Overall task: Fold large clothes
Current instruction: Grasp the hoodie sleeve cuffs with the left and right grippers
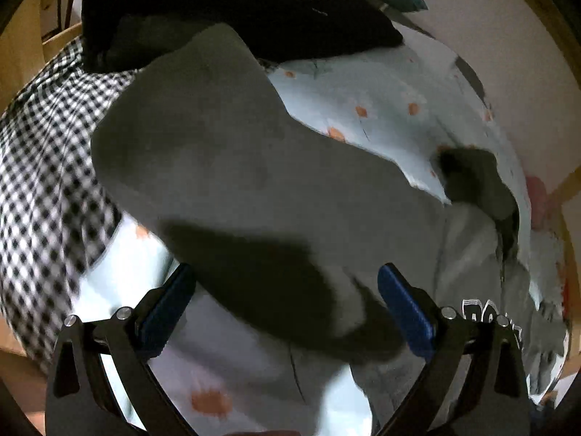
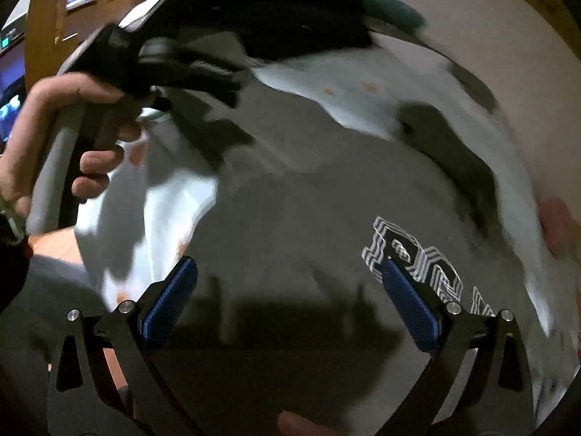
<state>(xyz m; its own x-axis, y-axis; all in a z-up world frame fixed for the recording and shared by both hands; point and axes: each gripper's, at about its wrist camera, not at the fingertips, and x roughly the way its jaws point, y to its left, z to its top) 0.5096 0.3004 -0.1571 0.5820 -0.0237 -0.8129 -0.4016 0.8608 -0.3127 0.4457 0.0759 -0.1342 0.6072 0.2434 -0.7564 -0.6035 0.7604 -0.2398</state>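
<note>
Your left claw [image 1: 287, 303] is spread wide, its two blue ribbed pads clear of any cloth, above the grey garment [image 1: 225, 152], which lies on a pale blue bedsheet [image 1: 381, 109] dotted with orange flowers. Your right claw [image 2: 288, 303] is likewise spread and grips nothing, hanging over the same grey garment [image 2: 290, 200]. Only the right wrist view shows the other handheld claw [image 2: 189, 69] from outside, with the hand [image 2: 72, 134] on its grip, left of the garment's striped block lettering [image 2: 410, 265]. Only the left wrist view shows one black-and-white gingham cloth [image 1: 47, 167] left of the garment. Both views show one black bundle [image 1: 225, 11] beyond it. The garment's surface reads soft and matte; motion blur hides finer detail.
</note>
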